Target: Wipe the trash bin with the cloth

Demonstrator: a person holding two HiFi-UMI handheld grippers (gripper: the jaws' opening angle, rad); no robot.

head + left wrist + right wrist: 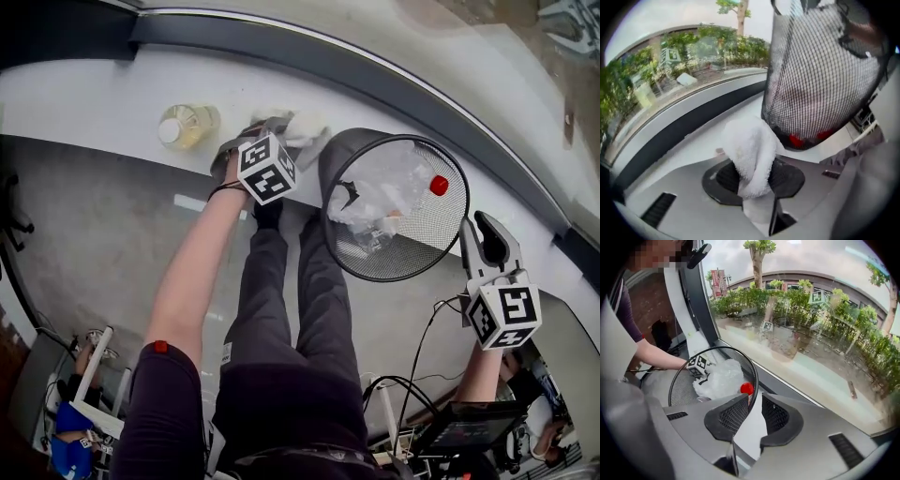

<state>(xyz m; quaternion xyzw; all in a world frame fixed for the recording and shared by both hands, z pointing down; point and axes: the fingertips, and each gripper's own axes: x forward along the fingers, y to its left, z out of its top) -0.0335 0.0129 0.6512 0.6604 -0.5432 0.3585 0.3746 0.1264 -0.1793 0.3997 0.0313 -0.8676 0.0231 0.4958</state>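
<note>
Black wire-mesh trash bin (pixel 412 258) is tipped on its side on the pale ledge (pixel 94 103), round mouth facing up at the head camera, fine grid all round and a thin hoop for a rim. The cloth (pixel 302 127), white, thick and fluffy like terry towelling, is bunched against the outside of the bin's wall, on the far left of its mouth.

Left gripper (pixel 275 128) has that cloth, and in its own view the two dark ribbed pads of the left gripper (pixel 753 171) are pinched on a fold of the cloth (pixel 750 150), which rises in a soft lump and meets the mesh of the bin (pixel 820 70). Red shapes show through the grid low down.

Over at the bin's right edge, the right gripper (pixel 478 234) sits just beside the rim. From the right gripper (pixel 752 411) itself, jaws stand apart, with the hoop of the bin (pixel 682 385) running down into the gap. The pads aren't pressing on it.

Inside the bin is crumpled clear plastic (pixel 380 183), glossy and wrinkled, with a round red cap (pixel 438 185) near the right side of the mouth. The right gripper view has the same plastic (pixel 719 378) and cap (pixel 746 388) just behind the rim.

Left of the bin, beyond the cloth, a bottle of yellowish liquid (pixel 186 127) with a white cap rests on the ledge.
</note>
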